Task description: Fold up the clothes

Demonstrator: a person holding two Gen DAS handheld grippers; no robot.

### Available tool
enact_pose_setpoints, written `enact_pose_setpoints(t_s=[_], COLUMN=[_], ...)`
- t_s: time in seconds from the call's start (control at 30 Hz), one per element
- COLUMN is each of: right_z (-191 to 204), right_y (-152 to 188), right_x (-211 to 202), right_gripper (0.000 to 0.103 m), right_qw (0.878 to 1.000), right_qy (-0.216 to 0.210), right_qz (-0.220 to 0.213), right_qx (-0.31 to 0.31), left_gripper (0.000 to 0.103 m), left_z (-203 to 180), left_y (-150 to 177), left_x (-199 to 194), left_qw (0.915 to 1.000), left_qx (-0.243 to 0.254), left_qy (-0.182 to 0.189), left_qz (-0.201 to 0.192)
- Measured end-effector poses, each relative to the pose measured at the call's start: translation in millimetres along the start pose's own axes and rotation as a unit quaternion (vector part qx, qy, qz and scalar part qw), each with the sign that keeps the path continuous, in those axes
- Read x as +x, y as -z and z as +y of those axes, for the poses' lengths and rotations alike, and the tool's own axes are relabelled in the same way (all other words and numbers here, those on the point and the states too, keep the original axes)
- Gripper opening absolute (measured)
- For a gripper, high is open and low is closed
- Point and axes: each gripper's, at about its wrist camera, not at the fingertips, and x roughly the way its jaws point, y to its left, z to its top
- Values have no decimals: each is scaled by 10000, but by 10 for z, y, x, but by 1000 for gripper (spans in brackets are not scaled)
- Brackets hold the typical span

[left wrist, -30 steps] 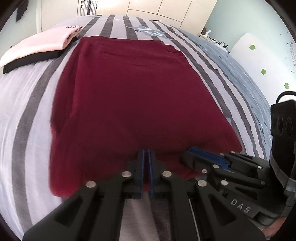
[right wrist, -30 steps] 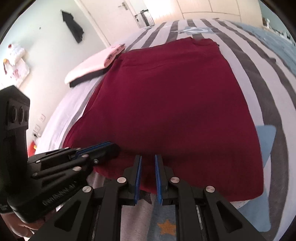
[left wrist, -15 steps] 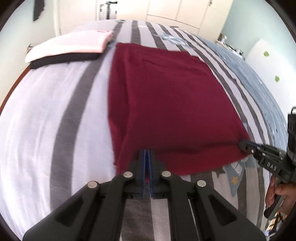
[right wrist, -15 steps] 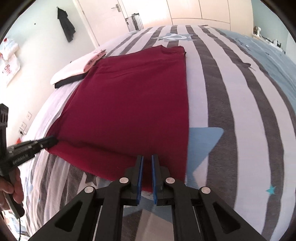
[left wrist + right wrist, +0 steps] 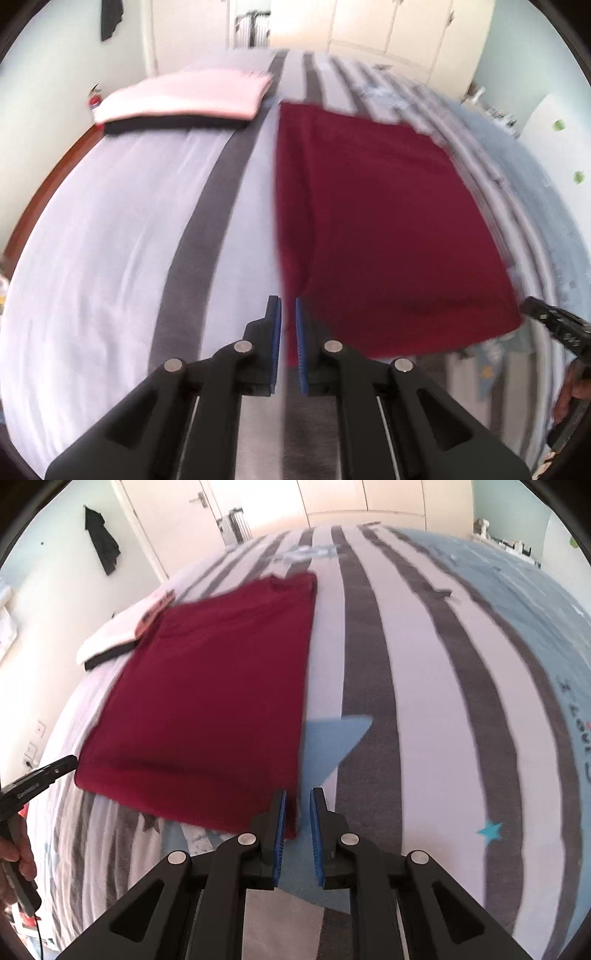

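Observation:
A dark red garment (image 5: 388, 229) (image 5: 214, 701) lies flat on the striped bed. My left gripper (image 5: 288, 301) is at its near left corner, jaws shut on a strip of red hem that shows in the narrow slit between the pads. My right gripper (image 5: 300, 792) is at the near right corner. Its jaws are opening, and the red corner hangs between them against the left pad without being pressed. Each gripper shows in the other's view: the right gripper (image 5: 526, 304) at the right edge, the left gripper (image 5: 72, 760) at the left edge.
A folded pink garment on a black one (image 5: 184, 96) (image 5: 110, 642) lies at the far left of the bed (image 5: 443, 701). Wardrobe doors and a door stand behind the bed. A hand (image 5: 14, 849) grips the left tool's handle.
Both grippers have travelled outward along the near hem, from close together at its middle to opposite corners. The right jaws have parted. The left view has swung left and is blurred.

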Motion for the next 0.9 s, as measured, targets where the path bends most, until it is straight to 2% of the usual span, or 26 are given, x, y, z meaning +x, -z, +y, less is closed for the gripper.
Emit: enact_pose_setpoints(t_s=[0.07,0.17,0.3,0.43,0.57,0.63,0.7,0.77,0.83,0.9], right_z=[119,372,718,896,847,715,481,253,131,52], right_y=[-87,-198,-278,-240,-188,-226,-254,-267,-288,-328], right_x=[-17,129,359,571,636,588,549,522,523,482], right_gripper=[13,13,13,13,9,9,9,7,0,0], right_qw=[9997,9981,9948,9929,9933,9951,9973,9985,9990,9993], right_qy=[-168,-535,-910,-1034,-941,-772,-610,-471,-392,-333], right_qz=[-111,-148,-115,-3,-23,-82,-126,-165,-139,-143], right_qx=[-131,-273,-442,-586,-670,-618,-400,-206,-139,-55], left_gripper=[5,5,7,7,7,7,4,2,2,2], left_z=[-145,-368,-556,-703,-499,-457,-223,-202,-224,-194], left_y=[-61,-123,-194,-162,-222,-291,-324,-307,-307,-344], left_x=[-8,125,367,763,643,660,614,606,558,509], left_qw=[9993,9966,9938,9937,9959,9978,9980,9983,9983,9991], left_qx=[207,389,455,611,492,308,39,182,315,298], left_qy=[310,730,1001,906,734,575,609,527,464,275], left_qz=[-104,-16,177,257,188,141,135,143,133,84])
